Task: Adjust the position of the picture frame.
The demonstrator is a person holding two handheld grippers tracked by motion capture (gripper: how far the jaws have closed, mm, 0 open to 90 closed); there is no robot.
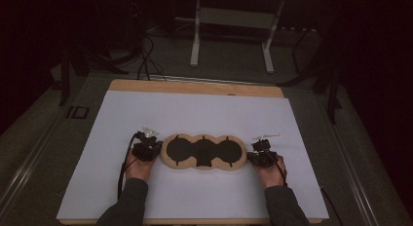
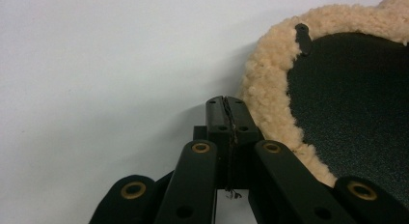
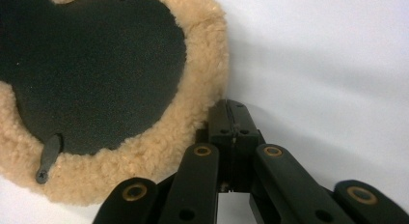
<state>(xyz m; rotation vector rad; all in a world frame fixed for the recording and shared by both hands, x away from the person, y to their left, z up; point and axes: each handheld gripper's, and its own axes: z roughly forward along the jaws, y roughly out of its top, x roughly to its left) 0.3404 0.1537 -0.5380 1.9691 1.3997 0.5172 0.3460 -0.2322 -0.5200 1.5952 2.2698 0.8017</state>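
Note:
A long three-lobed pad point(image 1: 203, 152) with a tan fleece rim and black inner surface lies flat on the white table cover point(image 1: 195, 114). My left gripper point(image 1: 152, 147) sits at its left end, jaws shut with nothing between them; in the left gripper view the gripper's tips point(image 2: 226, 105) rest just beside the fleece edge point(image 2: 263, 89). My right gripper point(image 1: 256, 156) sits at the pad's right end, also shut and empty. In the right gripper view the shut gripper point(image 3: 230, 110) lies right beside the fleece rim point(image 3: 202, 89); whether they touch is unclear. Small black tabs point(image 2: 303, 38) point(image 3: 48, 159) lie on the rim.
The cover lies on a wooden tabletop point(image 1: 195, 87) whose far edge shows. Beyond it stand a white metal frame point(image 1: 234, 36) and dark cables point(image 1: 146, 60) on the floor. Bare cover lies ahead of and behind the pad.

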